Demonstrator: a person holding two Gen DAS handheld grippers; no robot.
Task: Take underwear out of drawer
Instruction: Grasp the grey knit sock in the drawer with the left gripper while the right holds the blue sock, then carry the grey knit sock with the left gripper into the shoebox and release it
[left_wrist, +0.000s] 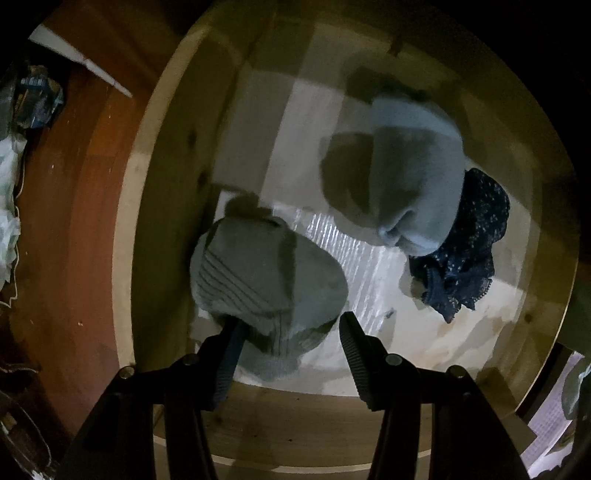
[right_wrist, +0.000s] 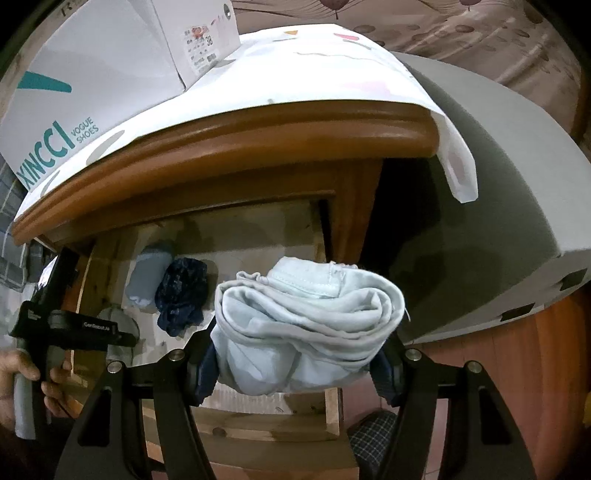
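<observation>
Right tool (right_wrist: 295, 363) pinches a rolled pale grey underwear bundle (right_wrist: 310, 328), pads pressed on both sides, and holds it above and clear of the open wooden drawer (right_wrist: 258, 417), so that piece looks already taken out. Left tool (left_wrist: 291, 332) points down into the drawer with fingers spread; one finger (left_wrist: 229, 354) touches or overlaps the edge of the grey-green ribbed roll (left_wrist: 266, 284), the other stands free beside it, nothing clamped yet. My read: it is lined up to straddle that roll for the next grab. That roll lies against the drawer's left wall near the front corner. Two more pieces remain: a pale blue roll (left_wrist: 413, 173) toward the back right, and a dark navy patterned piece (left_wrist: 465, 243) touching its right side, near the right wall. Drawer floor (left_wrist: 303, 129) is lined with whitish paper, partly shiny. From the right wrist view, a hand (right_wrist: 22, 373) grips the left tool's handle at the drawer's left side. The nightstand top (right_wrist: 258, 129) carries a white patterned sheet (right_wrist: 314, 70) overhanging the right corner and white shoe boxes (right_wrist: 92, 74); the big box reads "XINCCI VOGUE SHOES", the small one has a label with "38". The left tool's body has small white lettering, too blurred to read surely. A grey mattress edge (right_wrist: 498, 166) sits just right of the nightstand.
</observation>
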